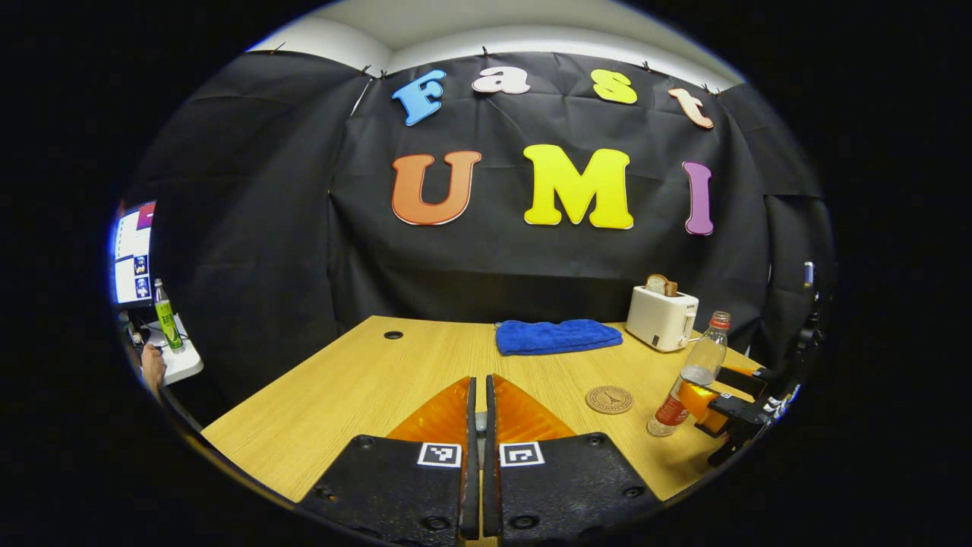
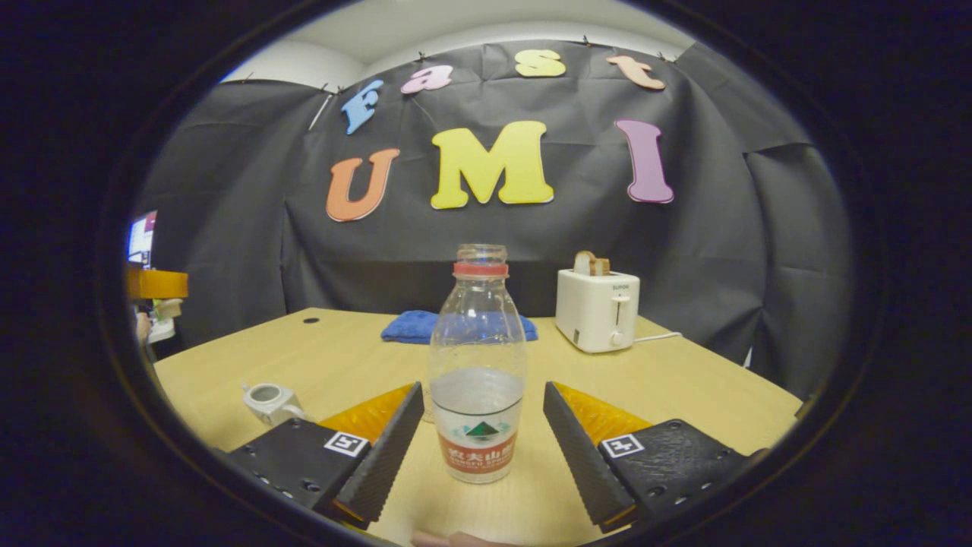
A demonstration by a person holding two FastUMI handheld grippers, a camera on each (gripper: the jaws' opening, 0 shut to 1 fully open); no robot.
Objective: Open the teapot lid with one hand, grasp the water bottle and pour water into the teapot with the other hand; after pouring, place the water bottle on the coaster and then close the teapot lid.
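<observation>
The clear water bottle, uncapped and partly full, stands upright on the wooden table. My right gripper is open, with one finger on each side of the bottle's lower half and a gap on both sides. In the left gripper view the bottle stands just right of the round coaster, with the right gripper around it. The white teapot sits at the left with its top open. My left gripper is raised and shut; a pale sliver between its fingers looks like the lid's knob.
A white toaster holding bread stands at the back right, its cord trailing right. A folded blue towel lies at the back middle. Far left, a side table carries a green bottle, beside a screen and a person's hand.
</observation>
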